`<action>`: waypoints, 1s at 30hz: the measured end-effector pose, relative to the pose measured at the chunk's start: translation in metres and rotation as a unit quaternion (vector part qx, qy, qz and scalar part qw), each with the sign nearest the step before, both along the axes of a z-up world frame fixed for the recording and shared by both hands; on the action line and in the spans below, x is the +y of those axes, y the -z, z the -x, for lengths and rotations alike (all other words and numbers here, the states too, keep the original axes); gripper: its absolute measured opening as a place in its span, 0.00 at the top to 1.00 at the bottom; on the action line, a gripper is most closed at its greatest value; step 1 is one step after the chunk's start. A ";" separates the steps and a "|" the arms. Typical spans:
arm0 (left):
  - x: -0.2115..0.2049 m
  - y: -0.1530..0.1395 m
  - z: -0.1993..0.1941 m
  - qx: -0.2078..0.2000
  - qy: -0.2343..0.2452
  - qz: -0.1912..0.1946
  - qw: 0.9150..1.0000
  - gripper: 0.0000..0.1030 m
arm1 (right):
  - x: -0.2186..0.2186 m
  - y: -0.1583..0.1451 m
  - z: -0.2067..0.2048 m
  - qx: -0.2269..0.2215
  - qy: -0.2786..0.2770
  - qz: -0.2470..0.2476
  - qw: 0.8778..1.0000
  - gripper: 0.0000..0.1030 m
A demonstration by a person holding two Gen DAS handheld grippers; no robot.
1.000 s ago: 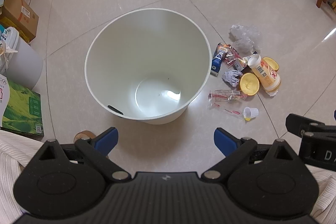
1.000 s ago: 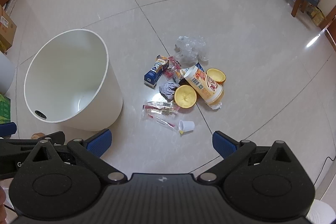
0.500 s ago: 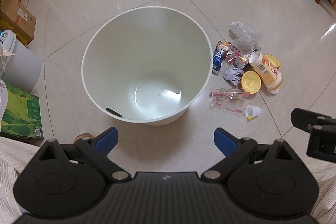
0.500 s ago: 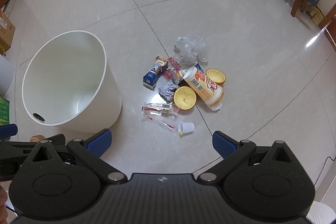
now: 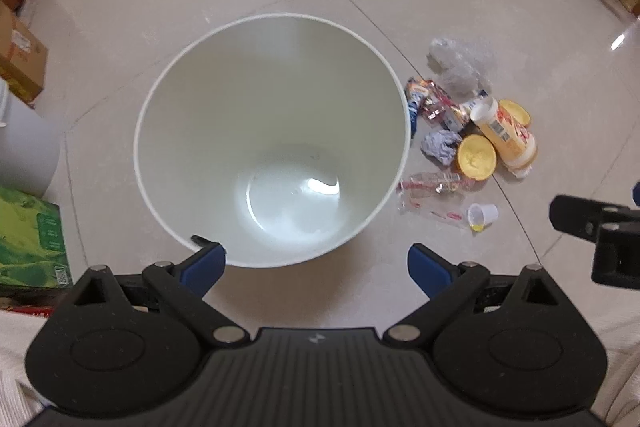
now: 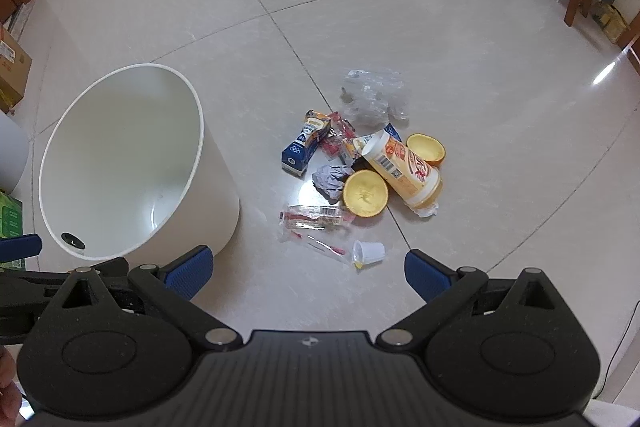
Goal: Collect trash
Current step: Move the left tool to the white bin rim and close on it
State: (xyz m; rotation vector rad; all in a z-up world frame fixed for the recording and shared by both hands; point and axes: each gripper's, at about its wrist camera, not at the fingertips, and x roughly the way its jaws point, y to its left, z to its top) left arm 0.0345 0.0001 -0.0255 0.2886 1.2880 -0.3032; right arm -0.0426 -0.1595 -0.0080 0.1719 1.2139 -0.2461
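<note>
Left wrist: left gripper [image 5: 316,261] spread wide, empty, above the empty white bin [image 5: 272,23].

Right wrist: right gripper [image 6: 308,269] spread wide, empty, above the trash pile [image 6: 360,167] beside bin. Risked spilling small cup [image 6: 370,251] dregs.

left black two-finger gripper with blue pads [image 5: 314,263]: jaws spread wide, nothing between them, pointing down and forward | right black two-finger gripper with blue pads [image 6: 308,269]: jaws spread wide, nothing held, same downward tilt | the two side by side, apart, left one's tip seen in right view
</note>
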 end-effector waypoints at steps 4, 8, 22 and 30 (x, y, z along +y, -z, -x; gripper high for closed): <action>-0.001 0.004 -0.009 0.007 0.009 0.011 1.000 0.05 | 0.001 0.005 -0.008 -0.002 -0.006 -0.006 1.000 0.00; 0.000 0.010 -0.020 0.012 0.017 0.004 1.000 0.05 | 0.003 0.011 -0.016 0.002 -0.016 -0.007 1.000 0.00; 0.022 0.023 -0.061 0.008 0.035 -0.024 0.999 0.05 | 0.011 0.030 -0.054 0.014 -0.058 0.000 0.998 0.00; 0.039 0.023 -0.095 -0.011 0.064 -0.028 0.997 0.06 | 0.009 0.047 -0.062 0.019 -0.056 -0.021 0.998 0.00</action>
